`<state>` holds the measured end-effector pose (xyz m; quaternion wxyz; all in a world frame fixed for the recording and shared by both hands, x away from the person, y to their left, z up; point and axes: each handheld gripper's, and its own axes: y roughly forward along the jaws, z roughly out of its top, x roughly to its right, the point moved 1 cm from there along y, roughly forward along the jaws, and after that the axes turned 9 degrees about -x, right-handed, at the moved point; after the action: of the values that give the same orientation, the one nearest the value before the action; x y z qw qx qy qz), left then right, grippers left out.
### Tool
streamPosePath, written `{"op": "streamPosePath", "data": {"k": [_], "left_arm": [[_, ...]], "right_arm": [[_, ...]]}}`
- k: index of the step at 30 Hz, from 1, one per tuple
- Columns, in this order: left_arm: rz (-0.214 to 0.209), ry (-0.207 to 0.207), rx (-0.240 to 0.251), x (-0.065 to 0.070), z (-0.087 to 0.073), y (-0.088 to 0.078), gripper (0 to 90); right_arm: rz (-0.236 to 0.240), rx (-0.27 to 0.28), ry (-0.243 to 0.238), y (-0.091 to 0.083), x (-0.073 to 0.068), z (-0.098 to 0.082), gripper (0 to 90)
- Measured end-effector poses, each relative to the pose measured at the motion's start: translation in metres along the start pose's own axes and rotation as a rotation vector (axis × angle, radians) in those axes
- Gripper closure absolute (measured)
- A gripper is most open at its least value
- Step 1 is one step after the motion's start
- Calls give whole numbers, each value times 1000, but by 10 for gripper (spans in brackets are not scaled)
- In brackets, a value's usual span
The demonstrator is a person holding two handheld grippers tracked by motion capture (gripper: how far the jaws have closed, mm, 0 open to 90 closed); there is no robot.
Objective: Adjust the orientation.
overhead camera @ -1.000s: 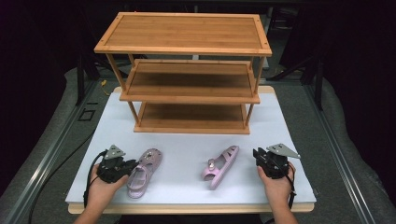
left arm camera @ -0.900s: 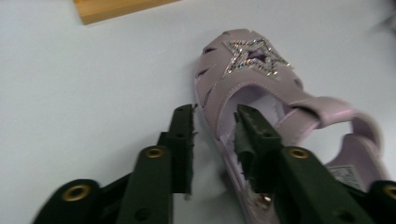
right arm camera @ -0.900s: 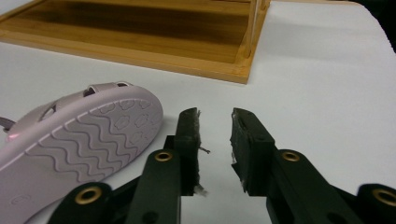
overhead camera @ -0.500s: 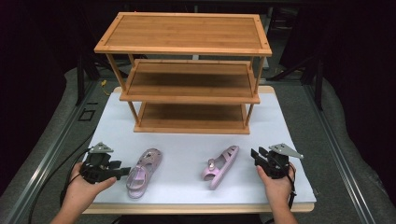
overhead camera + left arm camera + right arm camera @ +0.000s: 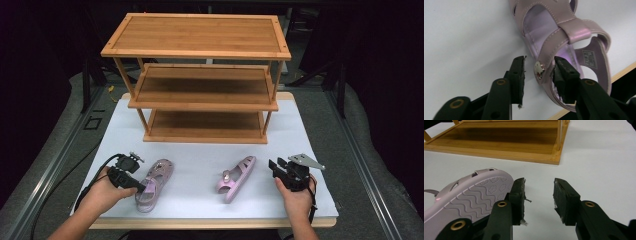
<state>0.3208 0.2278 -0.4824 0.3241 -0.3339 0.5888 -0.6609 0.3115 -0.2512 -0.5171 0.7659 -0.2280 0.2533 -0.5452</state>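
Landmark: the wooden shoe rack (image 5: 200, 80) stands at the far side of the white table (image 5: 310, 135); both pink sandals lie in front of it, on the person's side.
Left sandal (image 5: 151, 183): in front of the rack's left end, long axis running toe-toward-rack, tilted a little right.
Left gripper (image 5: 136, 186): right at that sandal's heel end, and its jaws have just been closing. They straddle the heel strap (image 5: 549, 53) by the snap stud, one jaw outside and one inside the shoe, not visibly pressing yet.
Right sandal (image 5: 235, 177): in front of the rack's right half, tipped on its side, sole toward the right hand.
Right gripper (image 5: 274, 166): just right of that sandal, jaws apart with only bare table between them.
Nearer hand: the left, I'd say; it looks set to grip first.
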Motion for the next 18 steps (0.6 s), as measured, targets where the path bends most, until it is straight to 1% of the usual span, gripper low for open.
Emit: {"op": "streamPosePath", "data": {"k": [2,3,5,6,7,8,10,13,16,18], "left_arm": [[8,2,-33,1,4,3,652],[5,2,-51,1,6,5,669],[8,13,-99,2,7,9,705],[9,28,-116,2,8,11,716],[9,27,-128,2,8,12,743],[24,39,-130,2,9,12,762],[35,36,-133,1,10,13,787],[84,49,-132,-4,12,11,811],[77,52,-141,-7,13,11,819],[80,58,-145,-8,14,12,821]], "right_arm": [[-2,-2,-2,0,0,0,614],[-1,-2,-1,0,-1,0,614],[-1,-3,-1,0,-1,0,615],[-1,-6,-2,0,-1,0,614],[-1,0,-1,0,-1,0,615],[-1,1,-1,0,-1,0,614],[0,0,-2,0,-1,0,615],[-1,-3,-3,0,-1,0,616],[-1,-7,-6,0,-1,0,617],[-3,-8,-7,0,-1,0,618]]}}
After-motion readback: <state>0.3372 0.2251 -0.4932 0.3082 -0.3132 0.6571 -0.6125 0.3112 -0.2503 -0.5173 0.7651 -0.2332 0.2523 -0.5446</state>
